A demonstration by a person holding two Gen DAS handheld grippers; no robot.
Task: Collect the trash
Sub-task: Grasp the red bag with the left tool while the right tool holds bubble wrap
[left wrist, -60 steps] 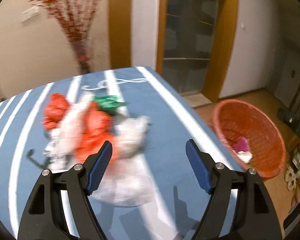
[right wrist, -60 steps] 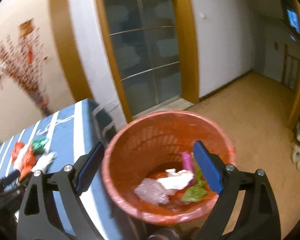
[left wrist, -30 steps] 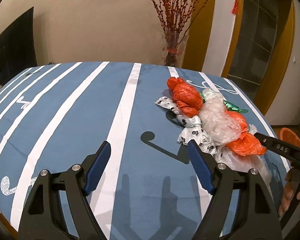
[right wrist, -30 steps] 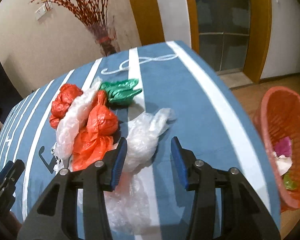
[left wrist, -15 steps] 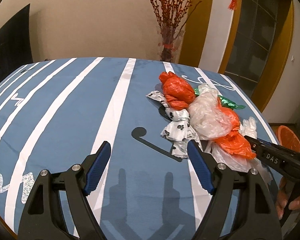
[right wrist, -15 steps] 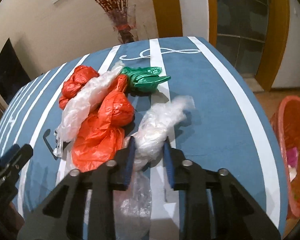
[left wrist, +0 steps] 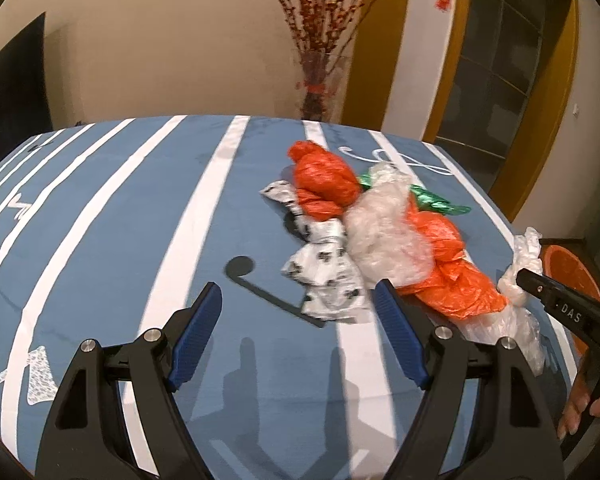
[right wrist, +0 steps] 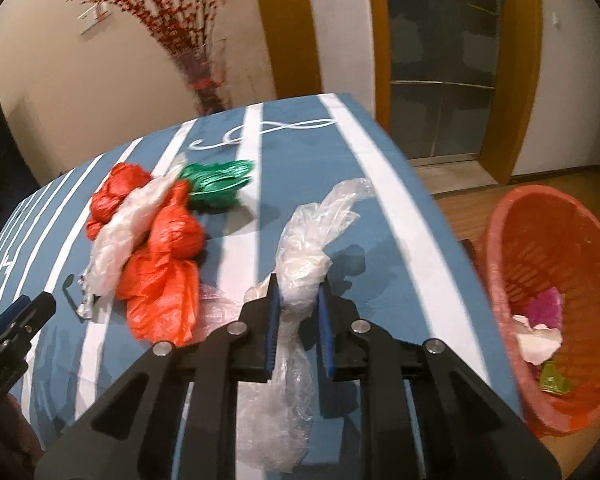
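Note:
On the blue white-striped table (left wrist: 140,220) lies a heap of crumpled bags: two orange bags (left wrist: 324,184), a milky bag (left wrist: 388,236), a white black-spotted bag (left wrist: 324,272) and a green bag (left wrist: 436,202). My left gripper (left wrist: 298,296) hovers open and empty just before the spotted bag. At the heap's right side my right gripper (right wrist: 298,292) has its blue pads pressed on a clear plastic bag (right wrist: 320,220), the jaws still closing on it. The bag's top sticks up above the pads and its tail hangs below them. The orange bags (right wrist: 160,276) lie to its left.
An orange plastic basket (right wrist: 540,194) stands on the wooden floor past the table's right edge, with paper and scraps inside. A glass vase of red branches (left wrist: 320,80) stands behind the table's far edge. A person's hand (left wrist: 584,412) shows at the lower right.
The right gripper's jaws came together on the clear plastic bag and drew it a little away from the heap. The left gripper drifted slightly nearer the heap, jaws unchanged.

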